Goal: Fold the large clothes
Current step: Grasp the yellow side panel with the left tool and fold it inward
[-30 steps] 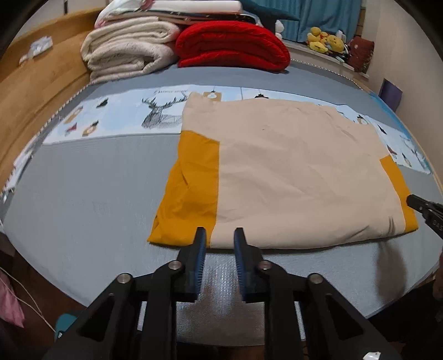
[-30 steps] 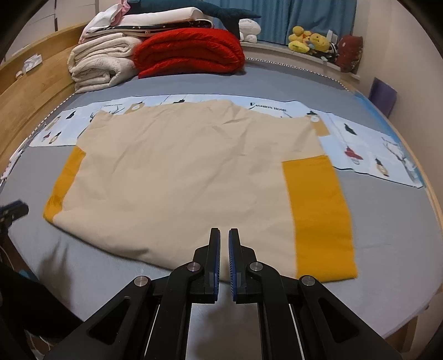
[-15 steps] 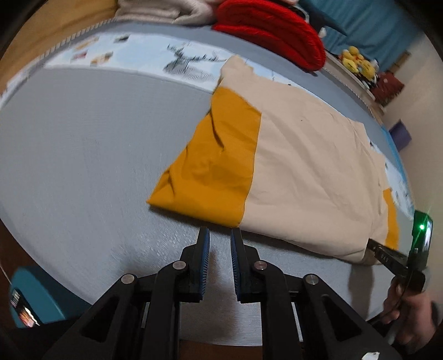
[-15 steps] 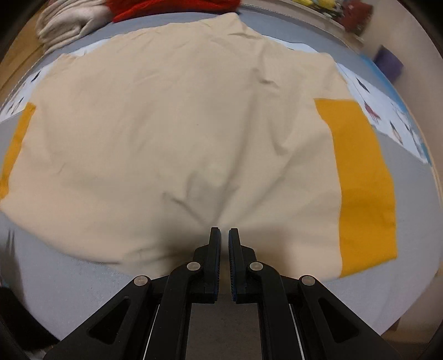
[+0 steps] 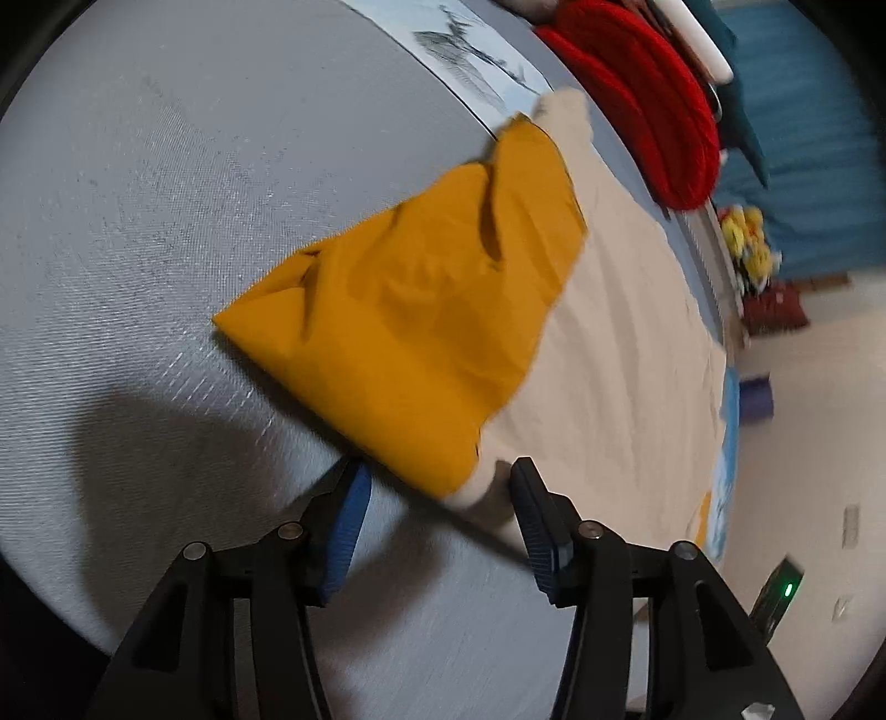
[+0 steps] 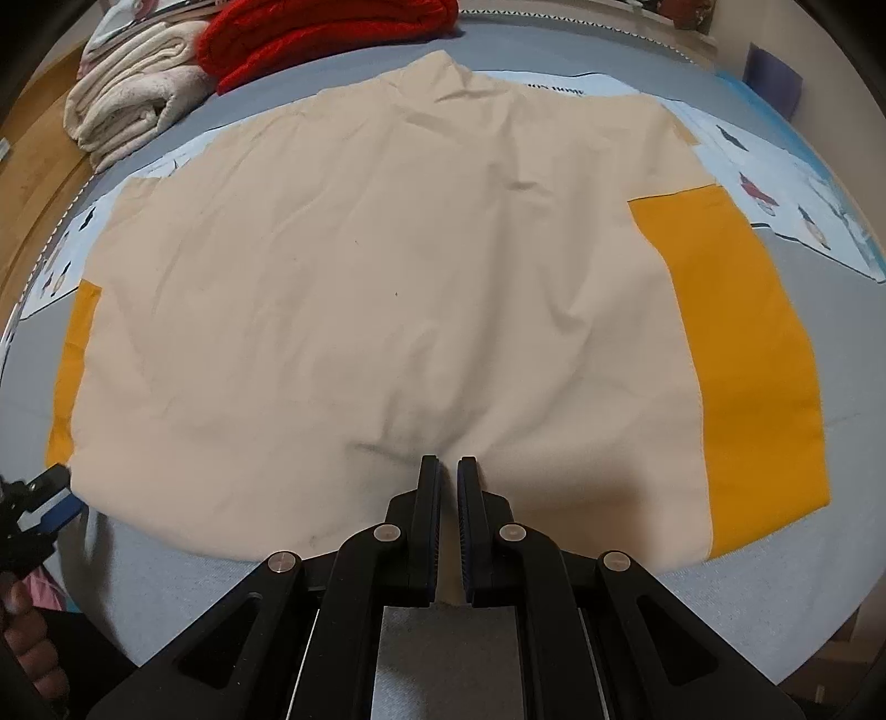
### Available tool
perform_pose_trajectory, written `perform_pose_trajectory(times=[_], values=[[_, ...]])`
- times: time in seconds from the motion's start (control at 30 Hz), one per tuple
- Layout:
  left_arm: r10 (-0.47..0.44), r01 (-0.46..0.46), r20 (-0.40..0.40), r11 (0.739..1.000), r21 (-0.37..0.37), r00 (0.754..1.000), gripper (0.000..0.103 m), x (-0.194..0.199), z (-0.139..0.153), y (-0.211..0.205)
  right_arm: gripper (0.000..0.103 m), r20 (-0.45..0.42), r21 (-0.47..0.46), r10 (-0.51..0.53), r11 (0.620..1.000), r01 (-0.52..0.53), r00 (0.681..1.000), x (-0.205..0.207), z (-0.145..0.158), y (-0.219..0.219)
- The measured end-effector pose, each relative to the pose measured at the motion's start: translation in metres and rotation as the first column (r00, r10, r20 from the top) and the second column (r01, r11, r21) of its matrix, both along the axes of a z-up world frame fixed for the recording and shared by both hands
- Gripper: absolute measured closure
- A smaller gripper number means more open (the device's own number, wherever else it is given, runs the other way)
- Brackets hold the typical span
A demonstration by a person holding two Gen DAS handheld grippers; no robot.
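While the cream garment [image 6: 387,288] lies spread flat on the grey bed [image 6: 853,498], its mustard sleeves sit at either side, one on the right edge [image 6: 753,360] and one as a narrow strip on the left. The right gripper [image 6: 449,471] points steeply down over the near hem at the middle of the garment, its jaws clenched together with only a thin slit between them; the cloth puckers into a small crease just beyond the tips, but whether any fabric is pinched I cannot tell. The left gripper [image 5: 437,498] is at the garment's near left corner, where the mustard sleeve [image 5: 421,310] meets the cream hem; its jaws are opening, and that corner of cloth lies between them without the pads pressing on it. At the far end of the bed a red blanket [image 6: 332,27] and cream folded blankets [image 6: 133,99] are stacked, with a printed sheet strip [image 6: 797,205] under the garment's far edge.
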State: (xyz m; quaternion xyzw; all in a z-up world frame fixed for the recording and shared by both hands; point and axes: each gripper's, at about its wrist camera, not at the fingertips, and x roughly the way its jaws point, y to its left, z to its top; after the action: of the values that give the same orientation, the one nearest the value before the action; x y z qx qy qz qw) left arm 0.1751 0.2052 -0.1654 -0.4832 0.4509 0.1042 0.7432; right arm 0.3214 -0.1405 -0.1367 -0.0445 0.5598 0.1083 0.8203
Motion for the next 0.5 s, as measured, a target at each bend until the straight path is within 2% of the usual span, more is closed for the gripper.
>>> perform_pose_trajectory(times=[0.3,0.5], values=[[0.109,-0.109,0.077,0.994,-0.005,0.991,0.05,0.017,-0.006,0.007,0.095,-0.015,0.003,0.024,1.0,-0.024,1.0,0.005,-0.002,0.0],[0.138,-0.143,0.104,0.989,0.048,0.985,0.051,0.037,-0.006,0.003,0.096,-0.013,0.004,0.035,0.999,-0.035,0.999,0.004,-0.003,-0.001]])
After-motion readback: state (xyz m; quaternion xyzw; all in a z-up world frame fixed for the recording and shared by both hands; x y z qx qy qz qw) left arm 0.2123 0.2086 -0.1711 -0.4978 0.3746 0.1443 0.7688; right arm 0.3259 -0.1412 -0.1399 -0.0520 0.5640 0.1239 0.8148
